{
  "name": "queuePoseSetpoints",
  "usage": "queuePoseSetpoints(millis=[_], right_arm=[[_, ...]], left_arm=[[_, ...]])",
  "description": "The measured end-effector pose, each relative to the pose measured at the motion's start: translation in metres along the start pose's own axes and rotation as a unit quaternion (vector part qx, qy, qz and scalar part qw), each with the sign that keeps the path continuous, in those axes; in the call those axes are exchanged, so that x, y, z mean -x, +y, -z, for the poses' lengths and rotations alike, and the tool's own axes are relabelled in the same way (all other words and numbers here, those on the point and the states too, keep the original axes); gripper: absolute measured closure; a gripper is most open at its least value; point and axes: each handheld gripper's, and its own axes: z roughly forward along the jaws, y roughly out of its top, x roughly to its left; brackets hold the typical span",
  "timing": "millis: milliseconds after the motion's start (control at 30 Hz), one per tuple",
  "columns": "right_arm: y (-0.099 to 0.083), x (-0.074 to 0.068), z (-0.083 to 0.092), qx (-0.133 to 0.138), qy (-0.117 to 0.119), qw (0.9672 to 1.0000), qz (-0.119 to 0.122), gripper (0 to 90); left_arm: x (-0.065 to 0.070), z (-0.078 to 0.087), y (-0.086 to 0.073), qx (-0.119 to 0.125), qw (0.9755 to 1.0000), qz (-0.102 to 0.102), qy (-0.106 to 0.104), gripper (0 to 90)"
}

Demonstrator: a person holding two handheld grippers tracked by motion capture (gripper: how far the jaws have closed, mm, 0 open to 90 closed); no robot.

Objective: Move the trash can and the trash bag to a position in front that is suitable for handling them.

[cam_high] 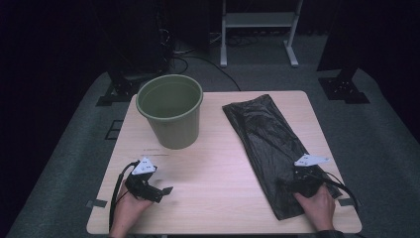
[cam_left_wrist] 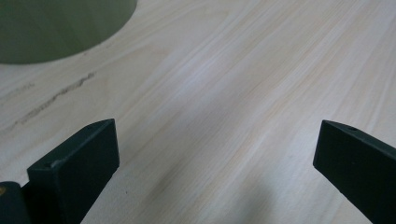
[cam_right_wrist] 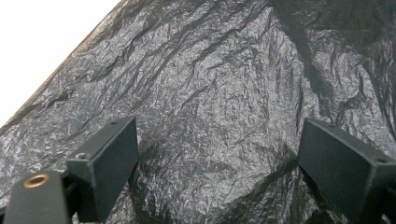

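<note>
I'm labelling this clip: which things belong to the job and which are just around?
In the job:
black bag, under the open right gripper
green bucket
open left gripper

Just around:
white stand
floor cables

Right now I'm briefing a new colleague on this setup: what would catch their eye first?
The green bucket standing upright at the table's far left, and the crumpled black plastic bag lying flat along the right side. The right gripper hangs open just over the bag's near end, while the left gripper is open over bare wood.
</note>
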Motion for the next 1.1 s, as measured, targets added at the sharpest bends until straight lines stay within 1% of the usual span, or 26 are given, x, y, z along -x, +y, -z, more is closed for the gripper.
queuePoseSetpoints(millis=[67, 100, 233, 433, 467, 567, 600, 633, 833, 1100], right_arm=[[0.0, 0.0, 0.0, 0.0, 0.0, 1.0, 0.0, 10.8], [0.0, 0.0, 0.0, 0.0, 0.0, 1.0, 0.0, 10.8], [0.0, 0.0, 0.0, 0.0, 0.0, 1.0, 0.0, 10.9], [0.0, 0.0, 0.0, 0.0, 0.001, 1.0, 0.001, 10.9], [0.0, 0.0, 0.0, 0.0, 0.003, 1.0, 0.002, 10.9], [0.0, 0.0, 0.0, 0.0, 0.003, 1.0, 0.002, 10.9], [0.0, 0.0, 0.0, 0.0, 0.003, 1.0, 0.002, 10.9], [0.0, 0.0, 0.0, 0.0, 0.003, 1.0, 0.002, 10.9], [0.0, 0.0, 0.0, 0.0, 0.004, 1.0, 0.004, 11.0], [0.0, 0.0, 0.0, 0.0, 0.004, 1.0, 0.004, 11.0]], left_arm=[[0.0, 0.004, 0.005, -0.001, 1.0, 0.001, -0.001, 0.0], [0.001, 0.008, 0.01, 0.005, 1.0, 0.0, -0.003, 0.0], [0.001, 0.013, 0.017, 0.008, 1.0, -0.002, -0.002, 0.0], [0.0, 0.022, 0.029, 0.015, 0.9999, 0.001, -0.004, 0.0], [-0.002, 0.025, 0.033, 0.014, 0.9999, 0.003, -0.001, 0.0], [-0.004, 0.029, 0.037, 0.019, 0.9998, 0.004, -0.002, 0.0], [-0.006, 0.033, 0.042, 0.021, 0.9998, 0.004, -0.002, 0.0], [-0.006, 0.033, 0.042, 0.021, 0.9998, 0.004, -0.002, 0.0], [-0.013, 0.043, 0.054, 0.029, 0.9995, 0.007, -0.004, 0.0], [-0.024, 0.055, 0.067, 0.046, 0.9988, 0.018, -0.007, 0.0]])
